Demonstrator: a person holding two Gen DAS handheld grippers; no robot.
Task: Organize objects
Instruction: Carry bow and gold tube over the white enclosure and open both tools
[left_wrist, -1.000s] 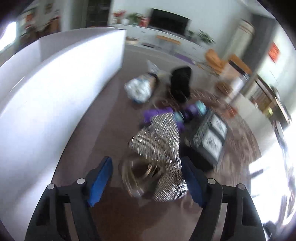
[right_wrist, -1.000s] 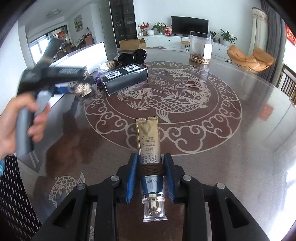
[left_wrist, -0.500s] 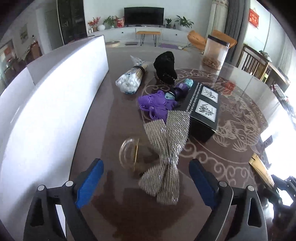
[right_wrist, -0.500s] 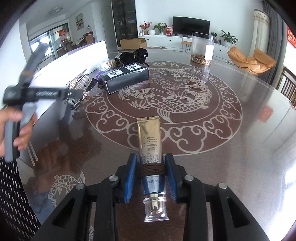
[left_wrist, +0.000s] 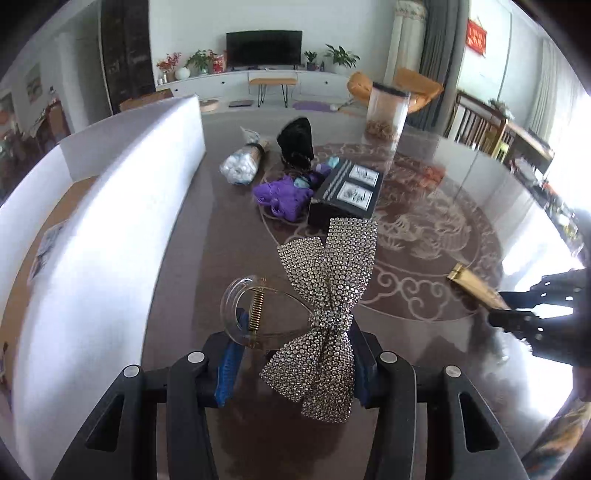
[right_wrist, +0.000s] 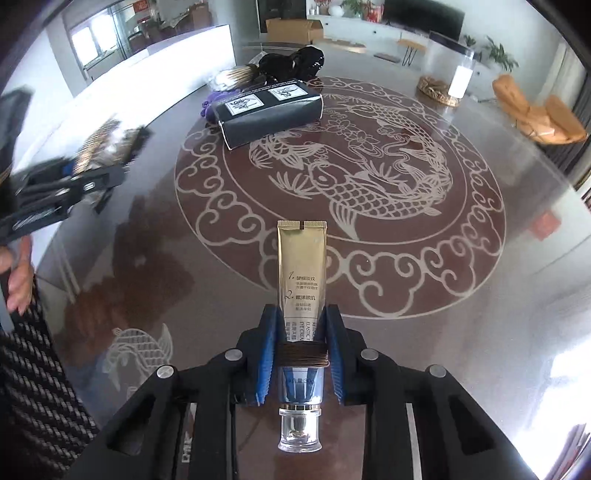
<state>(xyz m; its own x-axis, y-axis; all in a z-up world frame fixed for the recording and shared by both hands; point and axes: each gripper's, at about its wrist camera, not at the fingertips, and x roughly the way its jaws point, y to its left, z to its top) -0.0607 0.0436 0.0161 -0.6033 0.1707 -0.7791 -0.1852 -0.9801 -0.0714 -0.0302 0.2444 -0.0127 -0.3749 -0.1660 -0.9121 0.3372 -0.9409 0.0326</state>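
Glass table (right_wrist: 480, 295); left gripper (right_wrist: 74, 177) blurred, hair clip (left_wrist: 325, 317) indistinct.

- The right gripper (right_wrist: 301, 349) clamps a gold tube (right_wrist: 302, 273), clear cap toward the camera.
- Beyond the tube, a dark box (right_wrist: 269, 109) lies on the patterned table (right_wrist: 461, 295).
- Left of the tube, the blurred left gripper (right_wrist: 66, 184) is over the table.

A television (left_wrist: 263, 47) and orange armchair (right_wrist: 539, 114) stand beyond the table.
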